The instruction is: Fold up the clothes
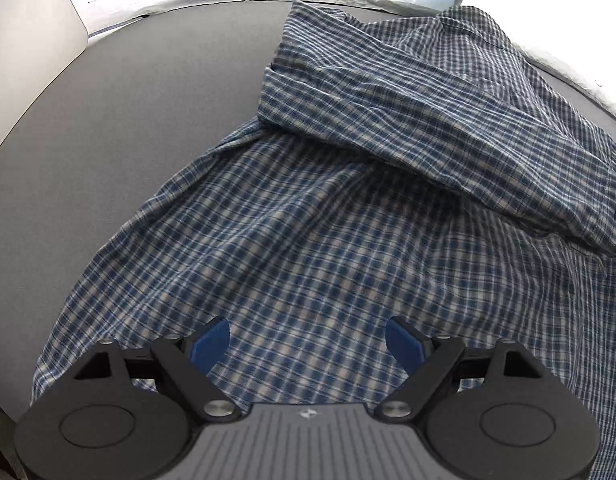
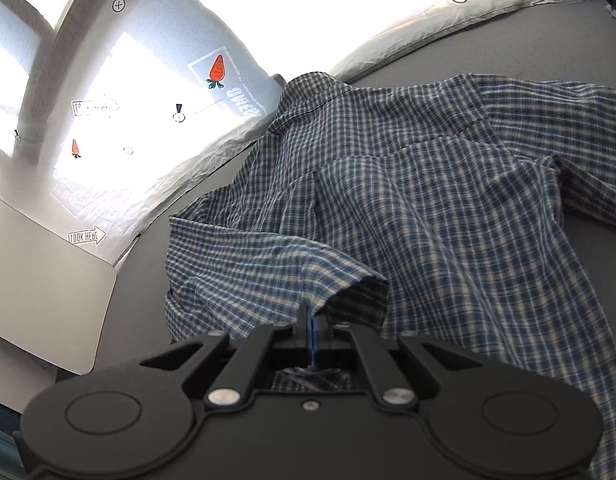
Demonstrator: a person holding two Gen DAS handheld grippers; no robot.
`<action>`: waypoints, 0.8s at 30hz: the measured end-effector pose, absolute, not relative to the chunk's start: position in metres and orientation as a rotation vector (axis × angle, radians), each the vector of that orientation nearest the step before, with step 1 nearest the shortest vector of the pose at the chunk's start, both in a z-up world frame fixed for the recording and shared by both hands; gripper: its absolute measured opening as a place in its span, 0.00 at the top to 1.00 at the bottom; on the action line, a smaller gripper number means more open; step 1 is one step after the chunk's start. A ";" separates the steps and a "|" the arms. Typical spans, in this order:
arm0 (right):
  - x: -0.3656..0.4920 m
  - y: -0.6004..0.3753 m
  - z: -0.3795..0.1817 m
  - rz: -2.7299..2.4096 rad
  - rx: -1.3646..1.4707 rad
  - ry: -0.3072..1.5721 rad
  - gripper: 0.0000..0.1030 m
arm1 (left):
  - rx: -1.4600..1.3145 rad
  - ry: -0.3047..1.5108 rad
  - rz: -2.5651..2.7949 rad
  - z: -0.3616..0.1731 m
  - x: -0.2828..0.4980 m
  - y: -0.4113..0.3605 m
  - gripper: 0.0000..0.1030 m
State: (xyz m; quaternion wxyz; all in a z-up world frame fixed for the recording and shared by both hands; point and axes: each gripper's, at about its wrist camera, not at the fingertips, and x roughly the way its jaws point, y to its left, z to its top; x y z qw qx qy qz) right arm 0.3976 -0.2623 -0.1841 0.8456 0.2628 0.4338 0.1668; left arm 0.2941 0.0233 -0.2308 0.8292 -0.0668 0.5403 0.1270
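Observation:
A blue and white plaid shirt (image 1: pixel 328 220) lies spread and rumpled on a grey surface (image 1: pixel 147 120). One sleeve (image 1: pixel 408 112) is folded across its upper part. My left gripper (image 1: pixel 308 340) hovers over the shirt's lower part, open and empty, its blue pads wide apart. In the right wrist view the same shirt (image 2: pixel 428 200) fills the middle and right. My right gripper (image 2: pixel 311 320) is shut on a sleeve cuff (image 2: pixel 308 276) of the shirt, lifting the fabric slightly.
A white pillow with carrot prints (image 2: pixel 167 100) lies at the far left edge of the grey surface (image 2: pixel 187 200). A flat grey laptop (image 2: pixel 39 288) sits at the left, also seen in the left wrist view (image 1: pixel 23 60).

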 end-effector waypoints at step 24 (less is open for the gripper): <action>0.503 -0.405 -0.175 0.290 0.428 0.747 0.99 | -0.175 1.176 0.531 -0.256 0.306 -0.029 0.00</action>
